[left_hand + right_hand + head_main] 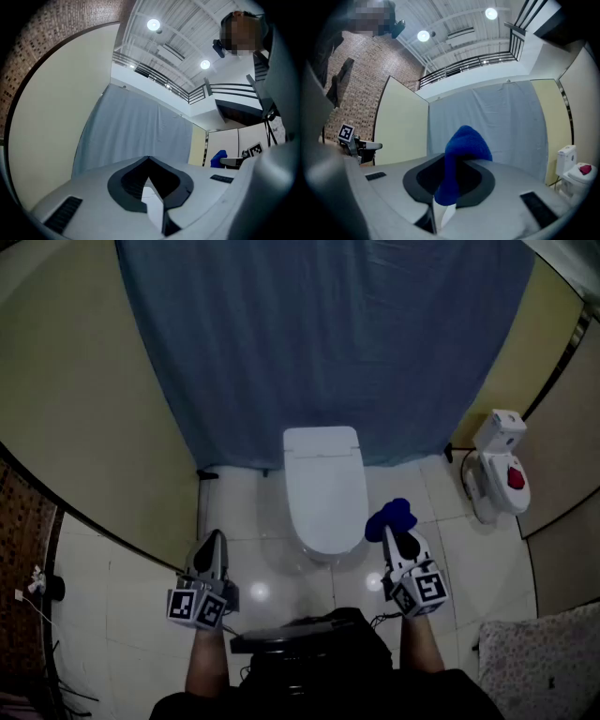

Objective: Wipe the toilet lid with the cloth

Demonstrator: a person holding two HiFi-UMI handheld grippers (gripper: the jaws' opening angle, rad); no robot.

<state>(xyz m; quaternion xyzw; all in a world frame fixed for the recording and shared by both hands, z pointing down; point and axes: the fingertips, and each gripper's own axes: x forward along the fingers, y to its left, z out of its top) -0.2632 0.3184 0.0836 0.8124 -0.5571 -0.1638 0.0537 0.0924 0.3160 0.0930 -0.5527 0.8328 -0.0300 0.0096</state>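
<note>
Approach step is judged, wiping not yet begun: cloth [392, 517] is pinched between the closed jaws of the right gripper [397, 535], just right of the toilet lid [323, 488]. Left gripper [213, 542], jaws together and empty, is held left of the lid. Next, cloth must be lowered flat onto the lid

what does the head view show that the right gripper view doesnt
Only the head view: the closed toilet lid and the tiled floor. Only the right gripper view: ceiling lights and a railing. Both: the blue cloth pinched in the right claw, the blue curtain and the small white fixture.
</note>
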